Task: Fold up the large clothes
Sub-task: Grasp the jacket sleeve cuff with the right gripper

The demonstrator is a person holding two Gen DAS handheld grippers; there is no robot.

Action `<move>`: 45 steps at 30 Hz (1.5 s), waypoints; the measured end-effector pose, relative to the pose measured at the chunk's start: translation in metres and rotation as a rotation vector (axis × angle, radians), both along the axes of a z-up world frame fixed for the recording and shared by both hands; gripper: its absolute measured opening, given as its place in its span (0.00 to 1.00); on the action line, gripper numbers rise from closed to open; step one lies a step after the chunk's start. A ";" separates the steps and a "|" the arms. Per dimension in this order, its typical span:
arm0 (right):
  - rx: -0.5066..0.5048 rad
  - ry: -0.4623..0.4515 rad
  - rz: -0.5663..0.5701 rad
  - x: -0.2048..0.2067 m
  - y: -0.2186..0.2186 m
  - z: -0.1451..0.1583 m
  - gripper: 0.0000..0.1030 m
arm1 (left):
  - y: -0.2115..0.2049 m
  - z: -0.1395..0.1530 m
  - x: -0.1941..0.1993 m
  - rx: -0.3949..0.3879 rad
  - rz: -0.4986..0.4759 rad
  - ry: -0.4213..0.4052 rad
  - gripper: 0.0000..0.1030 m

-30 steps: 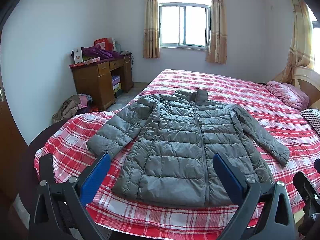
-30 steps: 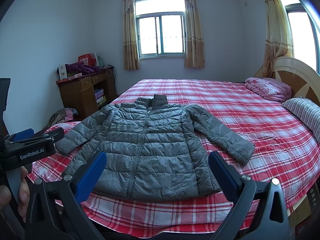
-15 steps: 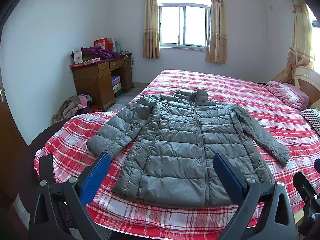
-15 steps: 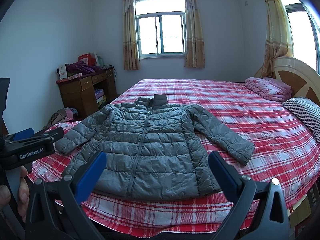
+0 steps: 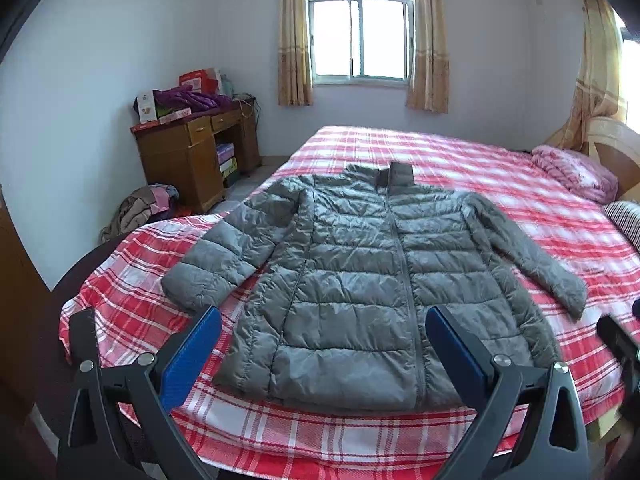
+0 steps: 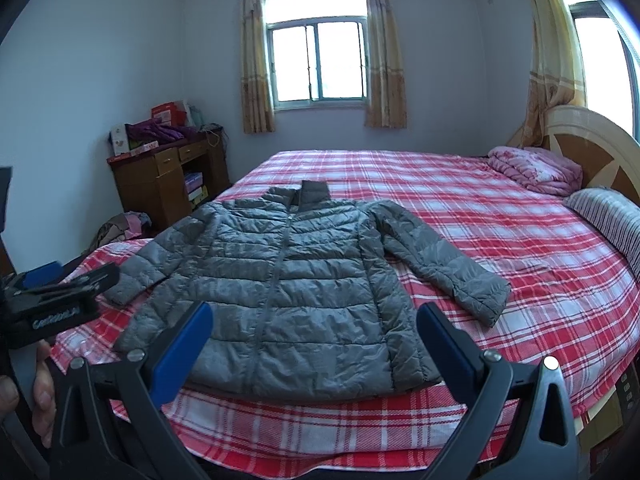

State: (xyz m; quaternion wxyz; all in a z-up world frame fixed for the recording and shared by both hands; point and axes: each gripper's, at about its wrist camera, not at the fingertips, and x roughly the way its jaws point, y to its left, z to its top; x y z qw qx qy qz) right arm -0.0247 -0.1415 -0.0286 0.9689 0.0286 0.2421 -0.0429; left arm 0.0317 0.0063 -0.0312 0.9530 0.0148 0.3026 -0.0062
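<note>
A grey quilted puffer jacket [image 5: 360,288] [image 6: 280,292] lies flat and zipped on the red plaid bed [image 5: 440,148] [image 6: 500,248], collar toward the window and both sleeves spread out. My left gripper [image 5: 323,316] hangs open above the near edge of the bed, over the jacket's hem, holding nothing. My right gripper [image 6: 314,312] is open as well, in front of the hem, apart from the cloth. In the right wrist view the left gripper's body [image 6: 52,300] and a hand [image 6: 40,384] show at the left edge.
A wooden desk [image 5: 192,152] with boxes and purple cloth stands against the left wall, with a heap of clothes [image 5: 136,208] on the floor beside it. A pink folded quilt [image 6: 536,168], a striped pillow [image 6: 612,220] and the headboard [image 6: 592,148] are at the right.
Both views have shifted slightly, the left wrist view blurring a little at the far side; the jacket lies as before and both grippers stay open.
</note>
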 end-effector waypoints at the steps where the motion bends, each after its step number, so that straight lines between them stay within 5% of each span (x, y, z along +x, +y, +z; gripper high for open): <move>1: 0.005 0.009 -0.015 0.006 -0.007 -0.004 1.00 | 0.000 -0.006 0.007 0.006 -0.002 0.012 0.99; 15: 0.181 0.248 -0.386 0.085 -0.197 -0.104 1.00 | -0.004 -0.079 0.124 0.086 0.011 0.106 0.99; 23: 0.258 0.296 -0.502 0.125 -0.270 -0.129 0.91 | -0.016 -0.111 0.192 0.167 0.033 0.144 0.99; 29: 0.267 0.322 -0.532 0.150 -0.299 -0.146 0.71 | -0.009 -0.141 0.231 0.177 0.091 0.214 0.99; 30: 0.248 0.316 -0.519 0.153 -0.298 -0.144 0.56 | -0.010 -0.148 0.234 0.184 0.094 0.229 0.99; 34: 0.191 0.322 -0.496 0.161 -0.300 -0.145 0.32 | -0.009 -0.169 0.239 0.191 0.095 0.259 0.99; 40: 0.151 0.316 -0.522 0.160 -0.319 -0.144 0.24 | -0.005 -0.165 0.237 0.162 0.082 0.254 0.99; 45: 0.083 0.283 -0.511 0.173 -0.309 -0.118 0.18 | -0.002 -0.131 0.234 0.129 0.064 0.212 0.99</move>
